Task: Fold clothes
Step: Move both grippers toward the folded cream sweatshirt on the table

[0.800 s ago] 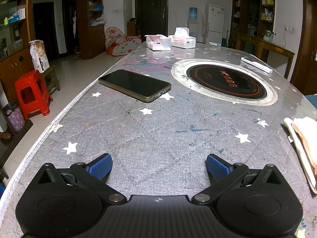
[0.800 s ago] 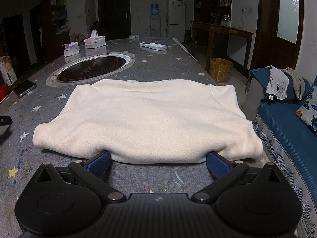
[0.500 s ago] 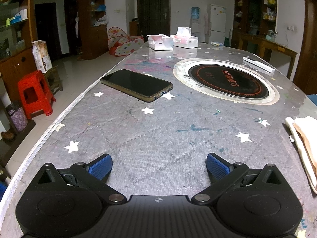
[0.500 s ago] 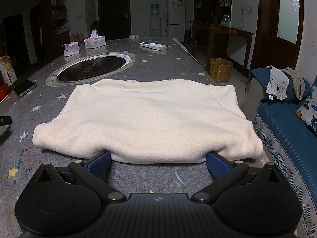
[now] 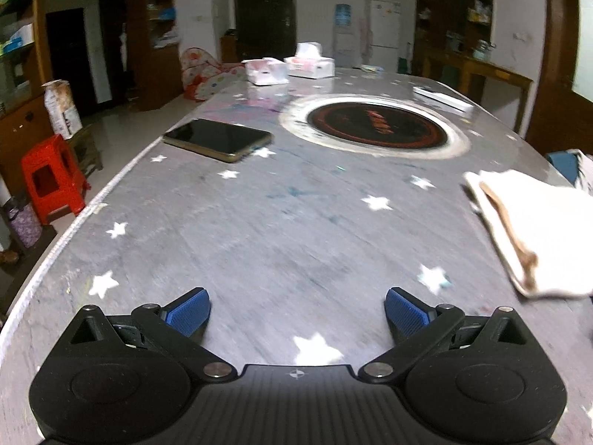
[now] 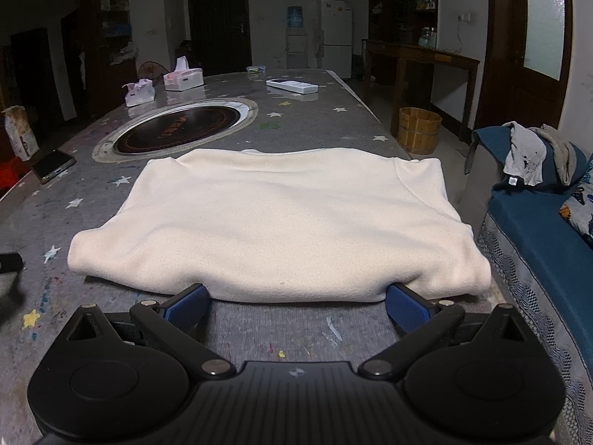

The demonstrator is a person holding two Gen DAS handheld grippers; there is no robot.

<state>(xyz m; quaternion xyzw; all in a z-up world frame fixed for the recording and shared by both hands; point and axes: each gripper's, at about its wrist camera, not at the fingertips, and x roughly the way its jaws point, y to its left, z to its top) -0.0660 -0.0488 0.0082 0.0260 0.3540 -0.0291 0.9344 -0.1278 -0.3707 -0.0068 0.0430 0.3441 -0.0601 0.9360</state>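
A cream fleece garment [image 6: 281, 222] lies folded flat on the grey star-patterned table [image 6: 296, 118]. My right gripper [image 6: 296, 306] is open at its near edge, its blue fingertips [image 6: 187, 302] touching the fold, holding nothing. In the left wrist view the garment's end [image 5: 537, 230] shows at the right. My left gripper [image 5: 296, 313] is open and empty above bare table, left of the garment.
A phone [image 5: 218, 139] lies at the table's left edge. A round inset cooktop [image 5: 374, 126] sits mid-table. Tissue boxes [image 5: 307, 65] and a white remote [image 6: 292, 86] are at the far end. A blue sofa with clothes [image 6: 533, 155] stands right, a red stool [image 5: 52, 178] left.
My left gripper has swung right and pulled back, so more of the garment shows at its right; the view is motion-blurred. The right gripper and garment have not moved.
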